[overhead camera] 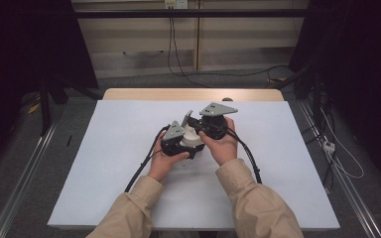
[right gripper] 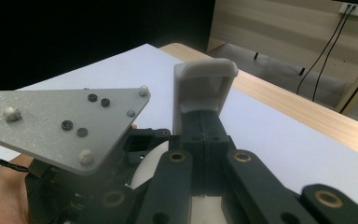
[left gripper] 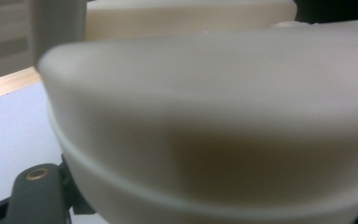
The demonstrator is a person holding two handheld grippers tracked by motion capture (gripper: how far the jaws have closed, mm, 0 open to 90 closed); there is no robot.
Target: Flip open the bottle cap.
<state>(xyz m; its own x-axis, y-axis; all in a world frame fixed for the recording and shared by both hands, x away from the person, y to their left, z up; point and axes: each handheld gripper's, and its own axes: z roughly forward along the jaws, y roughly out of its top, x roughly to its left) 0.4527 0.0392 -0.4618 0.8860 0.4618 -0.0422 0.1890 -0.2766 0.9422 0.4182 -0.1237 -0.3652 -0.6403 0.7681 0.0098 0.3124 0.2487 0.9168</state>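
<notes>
Two hand-held black two-jaw grippers meet at the middle of the high view, over the pale lilac-white sheet covering the light wooden table. The left gripper sits low and left of centre; its own view is crowded by a smooth cream-white rounded object, plastic or ceramic by its sheen, so close that it blurs, with the jaw tips hidden behind it. In the high view the same object shows as a pale patch between the two tools, at the centre of the sheet. Those jaws read as clenched, and I judge them clamped on the object's edge, though the contact itself is hidden. The right gripper has its jaws pressed together with nothing between the pale grey fingertips, which point toward the upper middle of its own view, above the sheet.

The step in hand looks like steadying the object with the left tool while the right gets ready. A next move would call for the right jaws to spread first, then line up on the object's free side
</notes>
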